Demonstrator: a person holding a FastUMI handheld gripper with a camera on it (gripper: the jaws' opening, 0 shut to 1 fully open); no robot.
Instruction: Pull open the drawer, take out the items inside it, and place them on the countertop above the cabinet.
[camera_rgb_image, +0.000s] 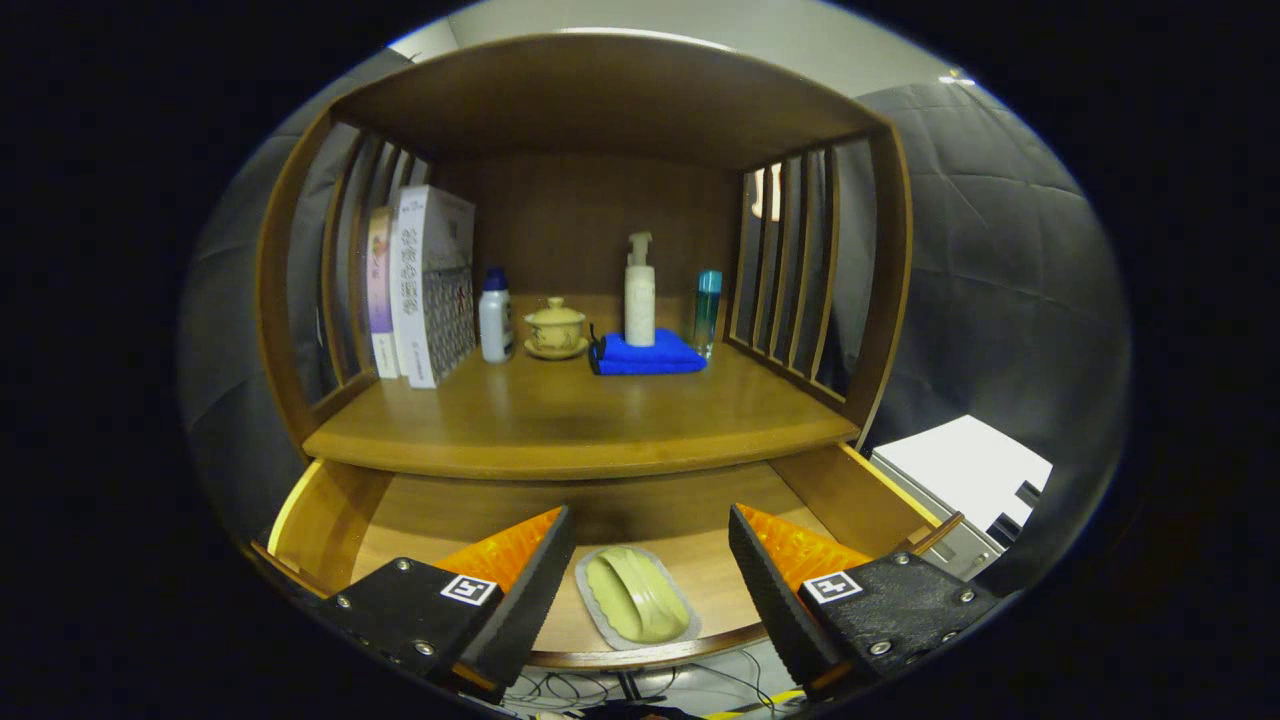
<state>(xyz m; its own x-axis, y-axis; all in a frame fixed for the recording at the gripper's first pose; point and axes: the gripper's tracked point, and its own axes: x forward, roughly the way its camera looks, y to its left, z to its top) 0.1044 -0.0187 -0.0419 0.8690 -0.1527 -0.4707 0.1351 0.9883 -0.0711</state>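
While your gripper (650, 560) hangs over the front of the pulled-out drawer (330, 505), its fingers (530, 590) are spread wide and hold nothing. Between them, lying flat on the drawer's wooden floor close to the front edge, you have a pale green oval item in a grey tray (637, 597), most likely a soap in its dish; neither finger touches it. You can see both side walls of the drawer running back under the cabinet's tabletop (560, 420).

Beyond the fingers, that tabletop sits inside a wooden hutch with slatted sides and a solid back. At its left, you find several books (425, 285) standing upright against the slats. Just to the right of them stands a small white bottle with a blue cap (495, 315), and beside that a yellowish lidded cup on a saucer (556, 328). Right of the cup lies a folded blue cloth (648, 355), and a tall white pump bottle (640, 292) stands at the cloth's back edge; whether it rests on the cloth or just behind it you cannot tell. A slim teal bottle (708, 310) stands near the right-hand slats, just beside the cloth. The front half of the tabletop is bare wood.

Off to the right of the cabinet, lower down, you can make out a white and grey box-like unit (965, 480). Below the drawer front, some cables (640, 690) lie on the floor.
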